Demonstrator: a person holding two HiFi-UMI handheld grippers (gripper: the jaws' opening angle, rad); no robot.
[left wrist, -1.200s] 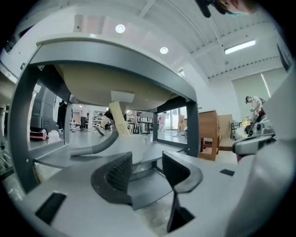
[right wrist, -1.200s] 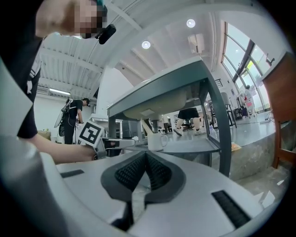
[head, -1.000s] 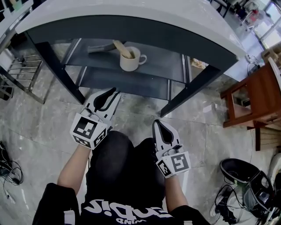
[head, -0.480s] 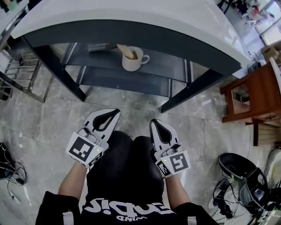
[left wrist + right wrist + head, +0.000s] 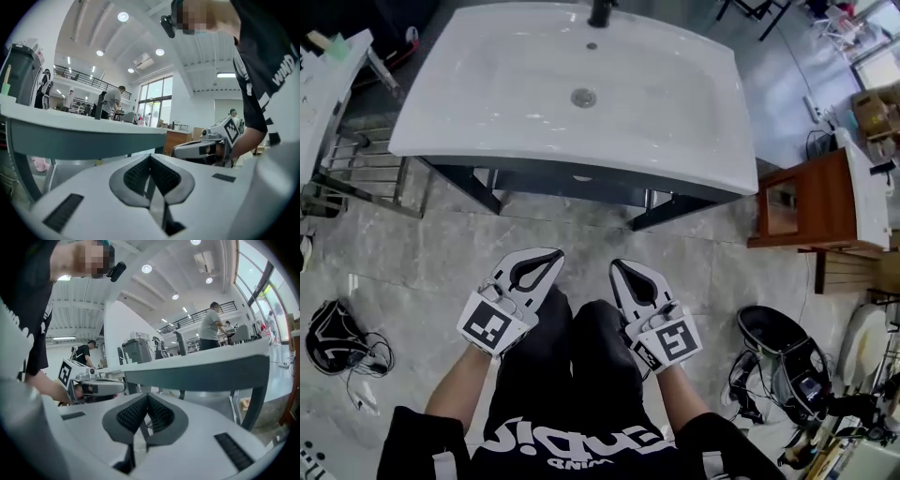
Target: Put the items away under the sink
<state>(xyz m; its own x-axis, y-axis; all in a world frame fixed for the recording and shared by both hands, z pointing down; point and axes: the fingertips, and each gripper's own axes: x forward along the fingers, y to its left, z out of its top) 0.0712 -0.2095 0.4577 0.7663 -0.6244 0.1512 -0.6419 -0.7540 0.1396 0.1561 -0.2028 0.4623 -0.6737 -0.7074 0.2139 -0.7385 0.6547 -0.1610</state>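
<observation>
1. Change: the head view has risen from the open shelf under the sink to the top of the sink (image 5: 506, 94). Both grippers have drawn back from the frame and now sit over the person's thighs.
2. Left gripper (image 5: 546, 257): jaws pressed together, nothing between them. Right gripper (image 5: 622, 266): the same, closed on nothing.
3. Meaning: with both grippers empty and withdrawn, the put-away step is judged complete or nearly so.
4. Task item: the mug with its wooden utensil stood on the shelf a second ago, ahead of and below both jaw tips. The basin now covers it.
5. Hidden: no view shows the shelf contents. Each gripper view shows only the basin edge ahead. The tap (image 5: 600, 13), beyond the drain (image 5: 583, 97), is cut off at the top edge.
</observation>
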